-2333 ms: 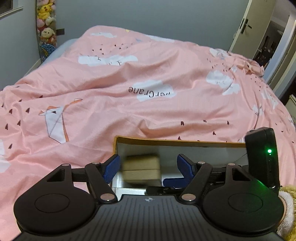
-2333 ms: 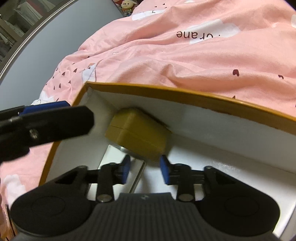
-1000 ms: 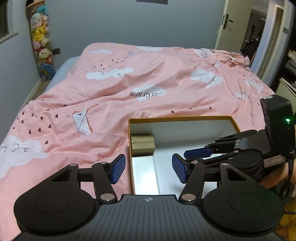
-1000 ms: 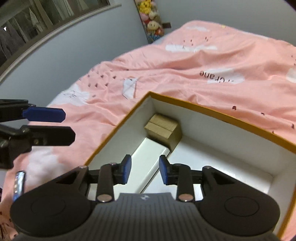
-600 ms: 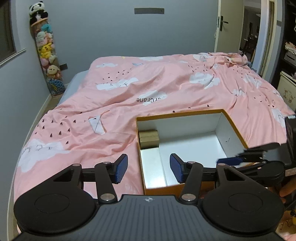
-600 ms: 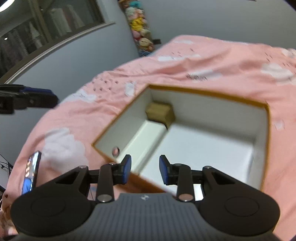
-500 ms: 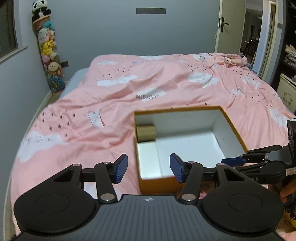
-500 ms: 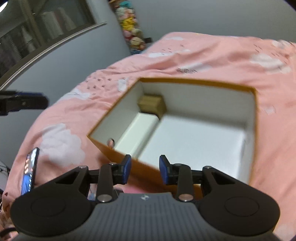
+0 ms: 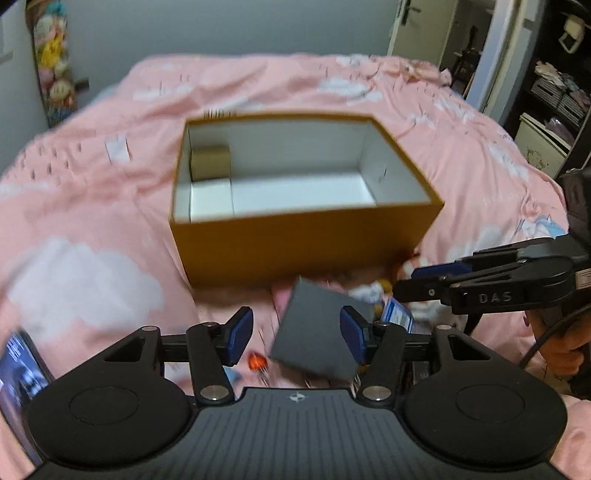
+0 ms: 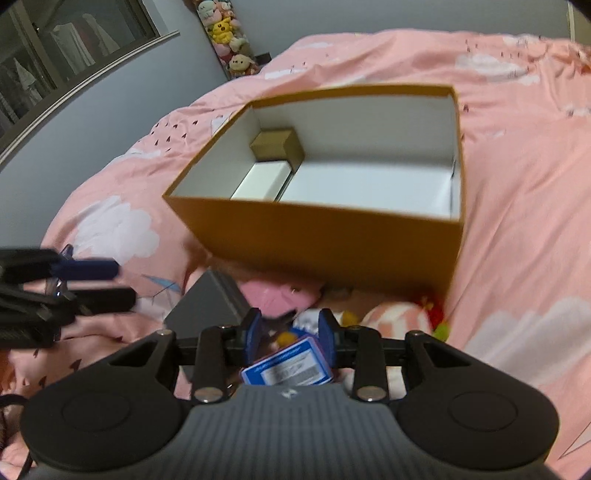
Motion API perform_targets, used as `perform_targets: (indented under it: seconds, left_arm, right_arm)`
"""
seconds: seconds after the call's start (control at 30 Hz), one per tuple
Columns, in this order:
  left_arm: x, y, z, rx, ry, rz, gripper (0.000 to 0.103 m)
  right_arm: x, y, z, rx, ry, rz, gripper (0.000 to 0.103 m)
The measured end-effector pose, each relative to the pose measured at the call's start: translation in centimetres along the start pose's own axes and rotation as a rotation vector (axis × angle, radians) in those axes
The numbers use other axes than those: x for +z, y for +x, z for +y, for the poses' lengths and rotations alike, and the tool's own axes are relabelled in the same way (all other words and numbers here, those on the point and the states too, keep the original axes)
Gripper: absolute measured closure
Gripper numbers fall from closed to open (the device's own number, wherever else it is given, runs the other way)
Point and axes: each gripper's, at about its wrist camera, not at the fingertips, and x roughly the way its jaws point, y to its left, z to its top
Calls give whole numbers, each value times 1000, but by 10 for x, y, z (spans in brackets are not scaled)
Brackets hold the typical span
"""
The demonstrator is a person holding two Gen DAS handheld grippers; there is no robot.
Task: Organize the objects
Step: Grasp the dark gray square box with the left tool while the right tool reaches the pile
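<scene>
An open orange box sits on the pink bed. Inside at its far left corner lie a small brown box and a flat white box. In front of the orange box lies a heap of loose things. My left gripper is open, its fingers either side of a dark grey box without touching it. My right gripper is open and empty above a blue-and-white card box; it also shows in the left wrist view.
A phone lies at the bed's left edge. A plush toy and small colourful items lie in the heap, with an orange item near my left fingers. Stuffed toys hang on the far wall. A doorway and shelves are right.
Both grippers have pulled back from inside the orange box and dropped low in front of it. The heap of loose things has come into view under them.
</scene>
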Motion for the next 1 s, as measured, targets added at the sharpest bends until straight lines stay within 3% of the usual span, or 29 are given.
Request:
perform_targets:
  seconds: [0.23, 0.6, 0.83, 0.97, 1.0]
  left_arm:
    - [-18, 33, 25, -25, -267, 46, 30]
    - [-22, 61, 41, -121, -410, 90, 17]
    - [-22, 70, 48, -176, -463, 76, 17]
    - [-21, 61, 44, -180, -458, 57, 38]
    - [-21, 58, 43, -182, -454, 54, 52]
  right_arm:
    - [-6, 12, 11, 29, -18, 40, 63]
    - [-4, 31, 15, 1, -35, 71, 63]
    - [-2, 32, 14, -21, -38, 73, 63]
    - [-3, 36, 11, -87, -39, 88, 70]
    - [-3, 37, 10, -90, -34, 91, 72]
